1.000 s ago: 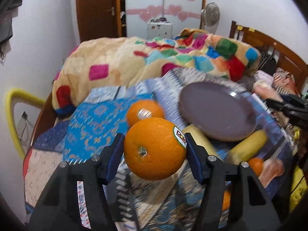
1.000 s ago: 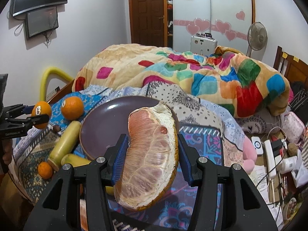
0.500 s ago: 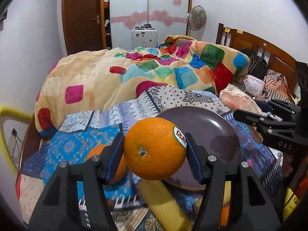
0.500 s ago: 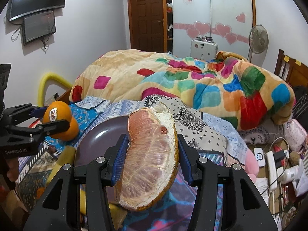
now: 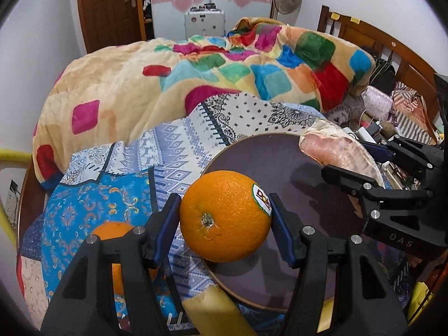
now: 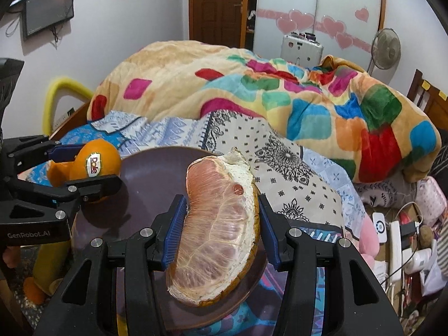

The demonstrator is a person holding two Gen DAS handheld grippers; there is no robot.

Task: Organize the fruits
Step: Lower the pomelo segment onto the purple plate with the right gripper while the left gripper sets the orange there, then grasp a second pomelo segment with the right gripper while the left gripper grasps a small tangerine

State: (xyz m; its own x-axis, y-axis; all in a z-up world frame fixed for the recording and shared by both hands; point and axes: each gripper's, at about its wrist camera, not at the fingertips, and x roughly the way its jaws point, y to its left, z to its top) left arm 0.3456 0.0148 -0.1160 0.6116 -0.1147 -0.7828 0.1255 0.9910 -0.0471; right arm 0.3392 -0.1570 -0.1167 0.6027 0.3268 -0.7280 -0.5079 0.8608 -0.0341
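My left gripper [image 5: 225,215] is shut on an orange [image 5: 224,218] with a Dole sticker, held over the near left rim of a dark purple plate [image 5: 308,196] on the bed. My right gripper [image 6: 218,218] is shut on a large peeled pomelo wedge [image 6: 215,229], held over the plate's right side [image 6: 151,173]. In the right wrist view the left gripper [image 6: 84,173] and its orange [image 6: 96,162] show at the plate's left edge. In the left wrist view the pomelo wedge [image 5: 336,151] and right gripper [image 5: 372,162] show at the plate's far right.
A second orange [image 5: 117,240] lies on the blue patterned cloth left of the plate. Yellow long fruits [image 5: 215,313] lie at the plate's near edge. A colourful blanket [image 5: 196,78] is heaped behind. Cables and clutter [image 6: 400,238] lie at the right.
Both grippers have moved in over the plate with their fruit still held. The plate now fills more of both views.
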